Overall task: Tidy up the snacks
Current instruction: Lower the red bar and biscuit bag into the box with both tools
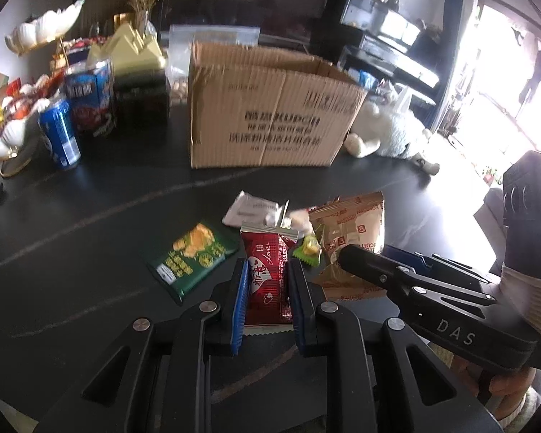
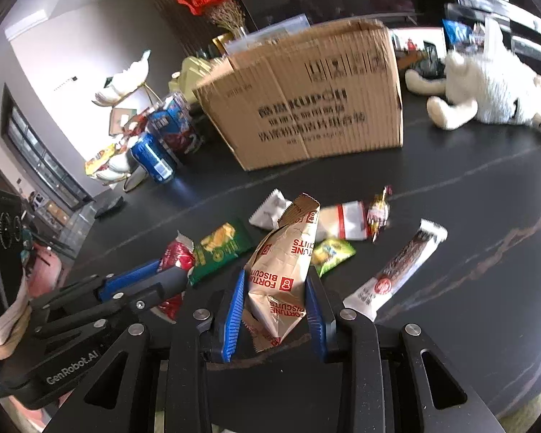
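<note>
The left claw (image 1: 265,281) is clamped on a red snack packet (image 1: 267,270), whose bottom end hides behind the blue pads. At 3 o'clock of it, the right claw (image 2: 276,299) grips a crumpled tan biscuit bag (image 2: 285,267). The cardboard box (image 1: 270,108) at 12 o'clock looks blurry on the dark surface (image 1: 90,216).

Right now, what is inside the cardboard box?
Nothing can be made out: both wrist views show only the cardboard box from its outer front wall and open top edge, so its inside is hidden.
</note>
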`<state>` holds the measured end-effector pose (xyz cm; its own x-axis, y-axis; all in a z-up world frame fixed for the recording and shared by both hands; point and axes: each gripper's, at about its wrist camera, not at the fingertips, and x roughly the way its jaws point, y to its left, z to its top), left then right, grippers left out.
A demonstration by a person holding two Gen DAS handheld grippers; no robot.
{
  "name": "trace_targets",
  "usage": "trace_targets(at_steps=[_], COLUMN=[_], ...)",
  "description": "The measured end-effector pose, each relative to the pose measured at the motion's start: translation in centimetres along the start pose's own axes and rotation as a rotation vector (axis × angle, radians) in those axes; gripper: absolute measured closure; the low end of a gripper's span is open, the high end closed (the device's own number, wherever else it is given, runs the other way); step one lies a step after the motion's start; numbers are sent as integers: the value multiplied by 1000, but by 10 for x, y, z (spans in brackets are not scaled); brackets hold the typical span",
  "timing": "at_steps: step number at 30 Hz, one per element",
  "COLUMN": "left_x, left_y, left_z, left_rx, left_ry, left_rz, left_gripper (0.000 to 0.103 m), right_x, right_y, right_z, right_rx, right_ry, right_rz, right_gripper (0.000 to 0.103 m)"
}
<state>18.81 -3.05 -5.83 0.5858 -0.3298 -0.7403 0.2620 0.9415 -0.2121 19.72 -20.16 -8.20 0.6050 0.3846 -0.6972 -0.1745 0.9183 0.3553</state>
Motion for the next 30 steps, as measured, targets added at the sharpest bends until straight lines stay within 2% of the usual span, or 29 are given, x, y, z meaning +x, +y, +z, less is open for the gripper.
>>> trace_targets(at_steps=[18, 30], left_x=[-48, -57], left_y=[-10, -12], left_z=[61, 116], left_rx=[37, 65], left_ry=[-173, -225], left_rz=[14, 21], left_gripper=[81, 81], right_x=[-46, -57], right_y=[24, 31], right_z=[59, 107], right_rx=[-60, -81], right_ry=[-186, -251], right_rz=[-15, -13], right_gripper=[70, 70])
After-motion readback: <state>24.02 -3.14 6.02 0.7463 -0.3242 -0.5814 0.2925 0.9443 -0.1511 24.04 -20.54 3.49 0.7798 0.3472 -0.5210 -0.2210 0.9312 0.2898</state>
